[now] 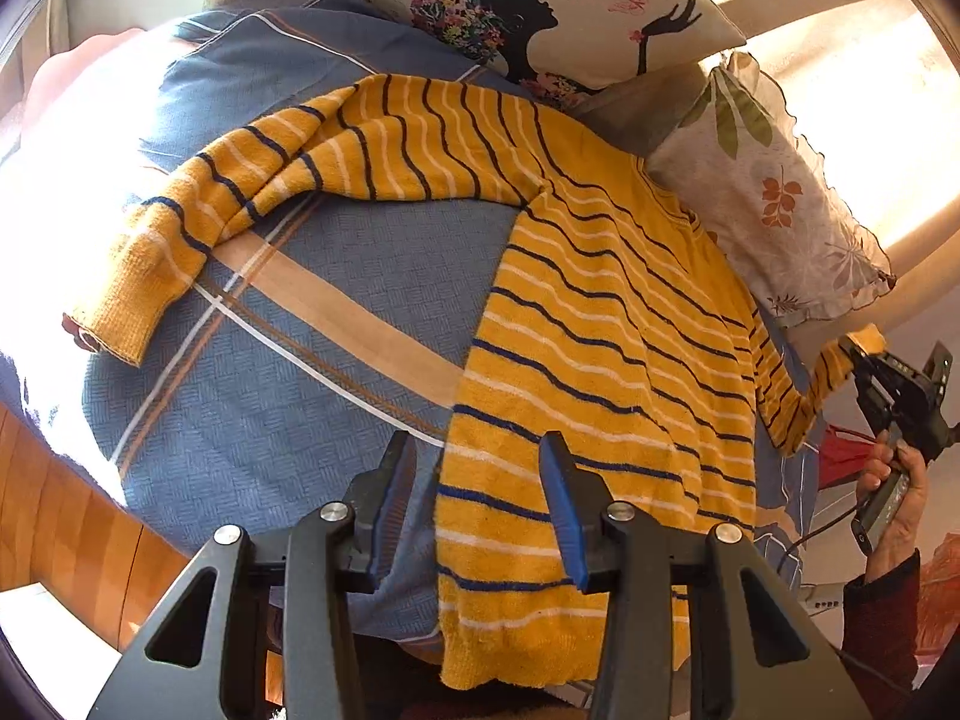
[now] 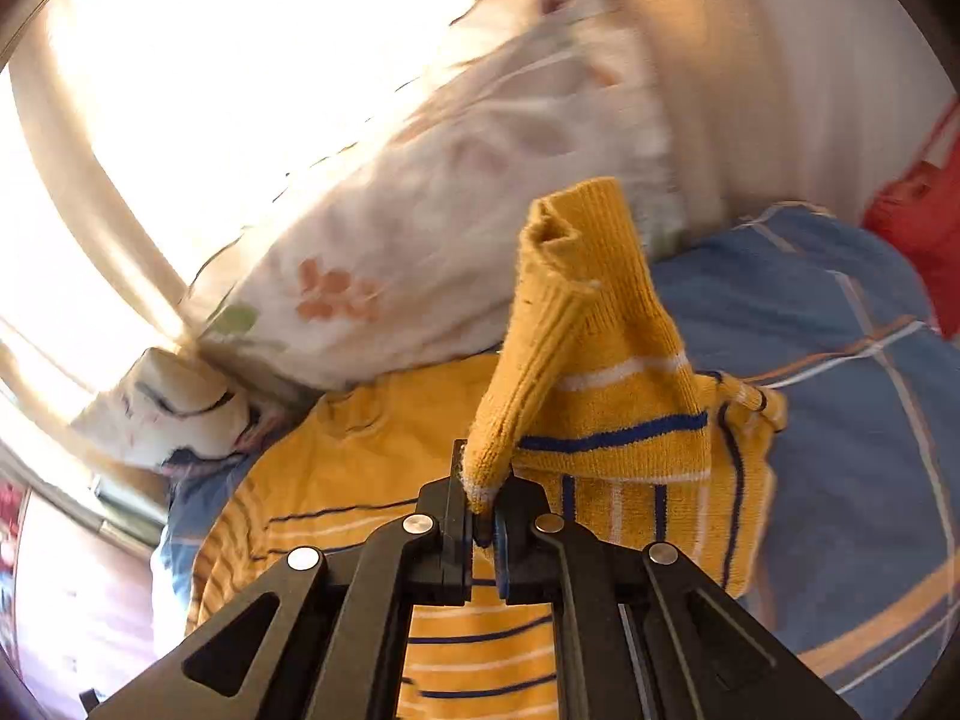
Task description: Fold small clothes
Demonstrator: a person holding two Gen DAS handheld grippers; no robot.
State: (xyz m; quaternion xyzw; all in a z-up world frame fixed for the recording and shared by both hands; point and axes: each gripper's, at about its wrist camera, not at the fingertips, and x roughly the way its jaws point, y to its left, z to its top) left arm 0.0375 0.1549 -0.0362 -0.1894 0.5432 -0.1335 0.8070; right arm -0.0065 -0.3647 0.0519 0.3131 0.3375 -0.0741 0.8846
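Note:
A small yellow sweater with navy and white stripes lies flat on a blue plaid bedspread. One sleeve stretches out to the left. My left gripper is open and empty, hovering over the sweater's lower left hem edge. My right gripper is shut on the other sleeve's cuff and holds it lifted above the sweater body. The right gripper also shows in the left wrist view, at the far right with the sleeve end.
A leaf-print pillow and a pillow with a black silhouette print lie beyond the sweater. A red cloth sits at the bed's far right. A wooden floor shows at lower left.

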